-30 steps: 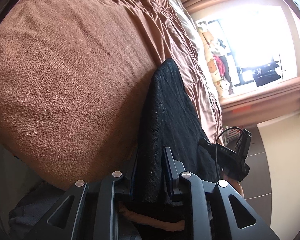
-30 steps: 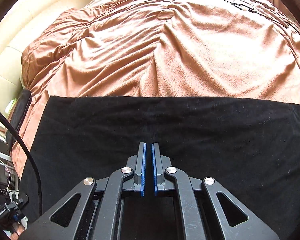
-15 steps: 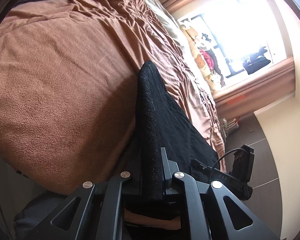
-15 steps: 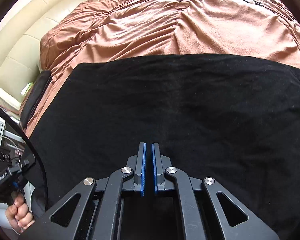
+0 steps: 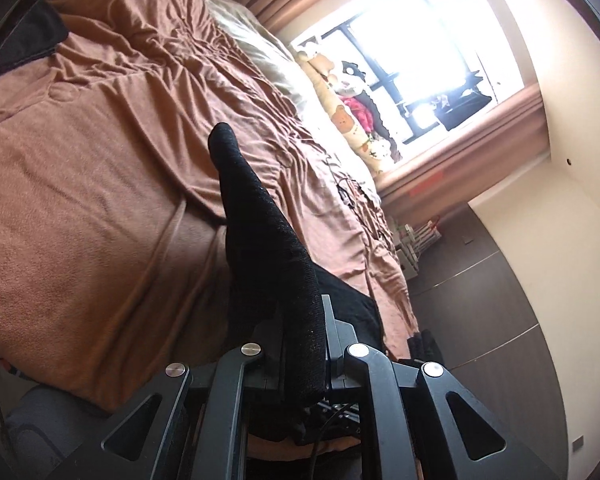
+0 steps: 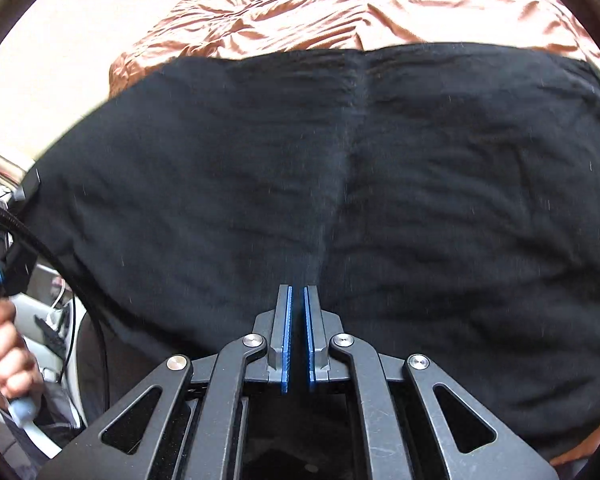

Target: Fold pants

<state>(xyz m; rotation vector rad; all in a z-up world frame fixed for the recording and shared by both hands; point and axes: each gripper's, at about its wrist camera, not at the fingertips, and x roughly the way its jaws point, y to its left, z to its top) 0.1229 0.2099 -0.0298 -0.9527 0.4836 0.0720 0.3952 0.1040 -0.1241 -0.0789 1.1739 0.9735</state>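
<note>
The pants [image 6: 360,184] are judged to be mid-fold — an edge has been lifted off the bed [image 5: 99,200] but nothing is laid over yet, and the placing and smoothing are left to do. The left gripper [image 5: 300,344] is clamped on a thick fold of the black cloth; its jaws have just been closing, with the cloth between them, and a ridge of it rises ahead of the fingers. The right gripper [image 6: 297,336] is seen with its blue pads nearly together; cloth seems pinched at their tips, though that cannot be told for sure. Ahead of the right fingers the pants spread wide and dark, softly wrinkled, with a centre seam running away from the tips. The cloth looks knit and slightly fuzzy — the bed cover beyond is brown, fleecy and rumpled
</note>
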